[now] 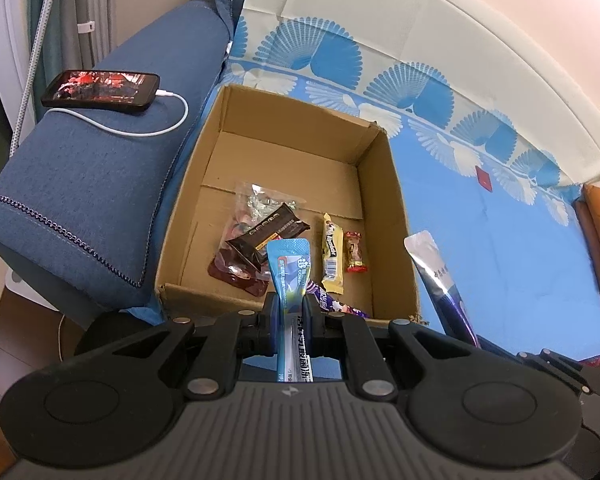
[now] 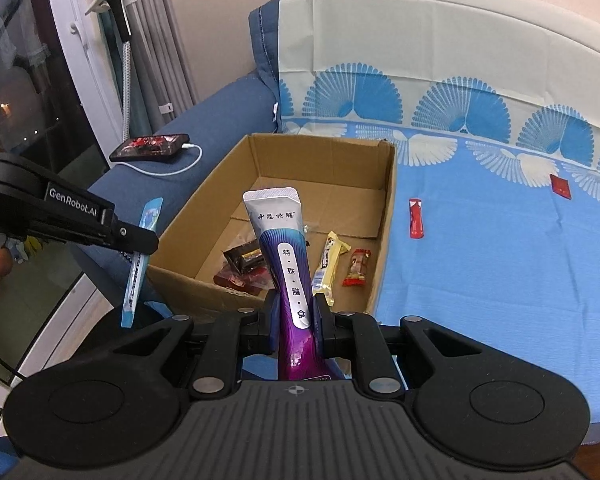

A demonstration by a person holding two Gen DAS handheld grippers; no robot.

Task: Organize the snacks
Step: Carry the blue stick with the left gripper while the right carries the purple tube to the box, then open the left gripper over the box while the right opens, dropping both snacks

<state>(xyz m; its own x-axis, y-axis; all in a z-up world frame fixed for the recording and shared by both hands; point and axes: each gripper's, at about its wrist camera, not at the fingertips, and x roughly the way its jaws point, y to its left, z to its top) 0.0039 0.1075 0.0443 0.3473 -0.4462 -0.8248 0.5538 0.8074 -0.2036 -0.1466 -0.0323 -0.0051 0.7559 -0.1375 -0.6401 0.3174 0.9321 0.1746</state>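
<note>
Your left gripper (image 1: 289, 312) is hiding the blue sachet's (image 1: 289, 270) lower half, jaws clamping it over the box's (image 1: 384, 184) near edge. Your right gripper (image 2: 295, 312) is clamping the purple pouch (image 2: 284, 240), which is blocking some snacks lying in the box.

Even, soft indoor light fills both views, and shadows are faint. Both are sharp at the centre. Fisheye distortion bends straight edges near the rims, the corners fall black, and the window (image 2: 28, 92) left of the tongs shows dark glass.
</note>
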